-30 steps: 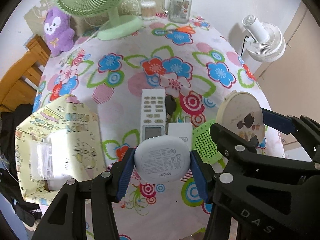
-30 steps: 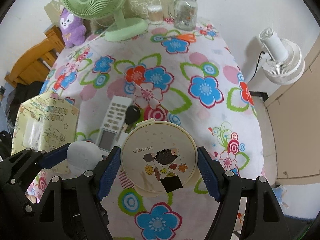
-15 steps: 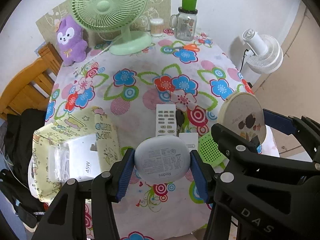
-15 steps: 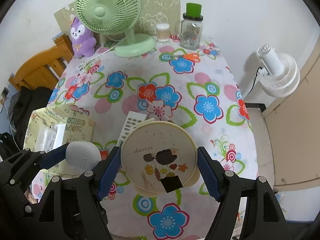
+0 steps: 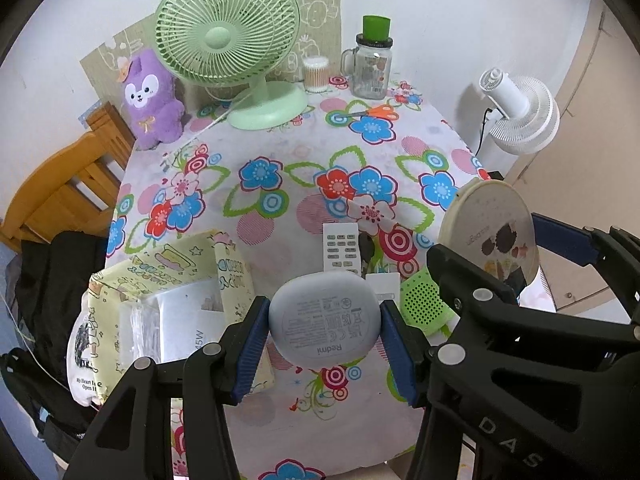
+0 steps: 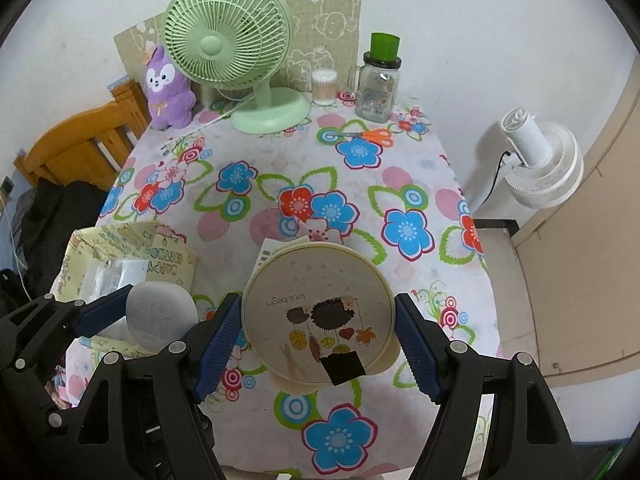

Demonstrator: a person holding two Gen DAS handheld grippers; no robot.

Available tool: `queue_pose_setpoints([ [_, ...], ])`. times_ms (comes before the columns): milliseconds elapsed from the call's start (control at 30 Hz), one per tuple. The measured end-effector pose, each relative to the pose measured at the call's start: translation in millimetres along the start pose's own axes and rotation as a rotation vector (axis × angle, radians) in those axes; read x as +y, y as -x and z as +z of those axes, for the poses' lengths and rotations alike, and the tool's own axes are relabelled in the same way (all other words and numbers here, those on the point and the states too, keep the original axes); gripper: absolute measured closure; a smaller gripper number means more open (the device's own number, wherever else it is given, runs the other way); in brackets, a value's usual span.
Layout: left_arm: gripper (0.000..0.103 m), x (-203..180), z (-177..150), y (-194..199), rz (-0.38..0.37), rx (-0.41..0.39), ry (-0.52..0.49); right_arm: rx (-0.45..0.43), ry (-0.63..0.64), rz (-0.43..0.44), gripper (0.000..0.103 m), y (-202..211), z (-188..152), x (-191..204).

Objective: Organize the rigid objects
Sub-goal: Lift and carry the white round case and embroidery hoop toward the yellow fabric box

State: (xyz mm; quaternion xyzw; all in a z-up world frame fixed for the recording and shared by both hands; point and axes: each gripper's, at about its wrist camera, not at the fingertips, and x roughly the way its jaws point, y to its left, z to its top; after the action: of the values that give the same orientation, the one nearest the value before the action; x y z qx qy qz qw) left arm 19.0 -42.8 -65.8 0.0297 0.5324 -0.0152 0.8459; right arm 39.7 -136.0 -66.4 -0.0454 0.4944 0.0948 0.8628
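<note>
My left gripper (image 5: 324, 326) is shut on a grey-blue earbud case (image 5: 325, 320), held above the flowered table with its printed underside toward the camera. My right gripper (image 6: 318, 318) is shut on a round cream mirror (image 6: 318, 312) with a hedgehog picture; from the left wrist it shows at the right (image 5: 490, 232). The case also shows at the left of the right wrist view (image 6: 160, 314). Below on the table lie a white remote (image 5: 341, 246), a black key fob (image 5: 365, 245), a small white box (image 5: 383, 283) and a green perforated disc (image 5: 424, 304).
A yellow patterned box (image 5: 168, 280) holding white packets stands at the table's left front. At the back stand a green fan (image 5: 228, 40), a purple plush (image 5: 150, 100), a cotton-swab jar (image 5: 316, 74), a glass jar (image 5: 370, 64) and orange scissors (image 5: 368, 112). A white fan (image 5: 520, 116) stands to the right, a wooden chair (image 5: 60, 188) to the left.
Both grippers have risen with their loads, so the table has dropped away and more of it and the back wall is in view. The grips are unchanged.
</note>
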Motion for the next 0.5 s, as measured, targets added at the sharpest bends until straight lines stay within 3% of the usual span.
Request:
queue_pose_setpoints([
  [500, 0.046, 17, -1, 11, -0.021, -0.029, 0.000, -0.025, -0.006, -0.016, 0.026, 12, 4, 16],
])
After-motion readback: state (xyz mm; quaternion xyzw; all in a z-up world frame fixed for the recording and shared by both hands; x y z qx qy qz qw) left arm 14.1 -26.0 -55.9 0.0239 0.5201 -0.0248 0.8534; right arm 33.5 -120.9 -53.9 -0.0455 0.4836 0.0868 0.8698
